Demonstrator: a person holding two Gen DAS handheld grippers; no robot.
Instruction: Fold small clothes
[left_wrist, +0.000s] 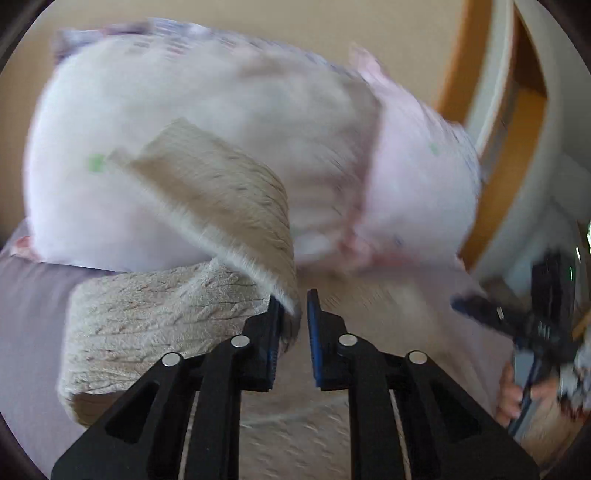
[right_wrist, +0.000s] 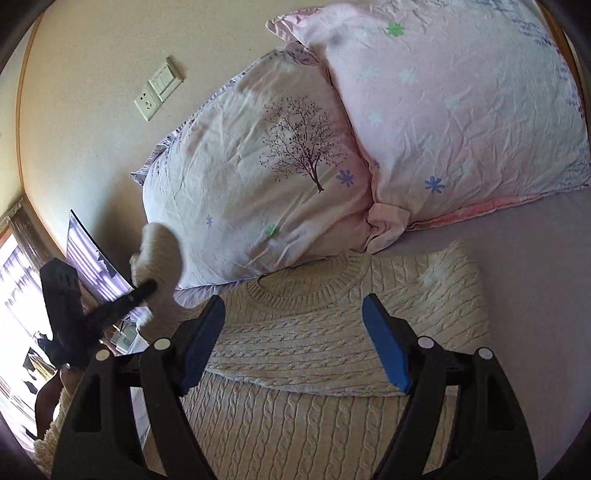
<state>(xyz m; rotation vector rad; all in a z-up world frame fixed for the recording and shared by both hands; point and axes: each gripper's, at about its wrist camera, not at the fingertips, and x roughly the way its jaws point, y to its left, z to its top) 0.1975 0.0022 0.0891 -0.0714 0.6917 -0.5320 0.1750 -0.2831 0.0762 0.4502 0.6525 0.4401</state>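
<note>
While no writing is legible, left hand-held gripper (left_wrist: 295, 325) pinching cream sweater (right_wrist: 332, 332) sleeve, right hand-held gripper (right_wrist: 295, 339) wide apart, holding nothing.

Bed (right_wrist: 535, 258) carries sweater (right_wrist: 332, 332) and two pillows (right_wrist: 258, 166).

No writing, brand, number or sign can be read in either view; the wall plate (right_wrist: 159, 88), up and to the left of the right gripper's fingers, carries a socket and switches whose markings are too small to tell; the pillow (right_wrist: 258, 166) ahead of those fingers bears a printed tree and flowers, but no words; the left wrist view is blurred.
</note>
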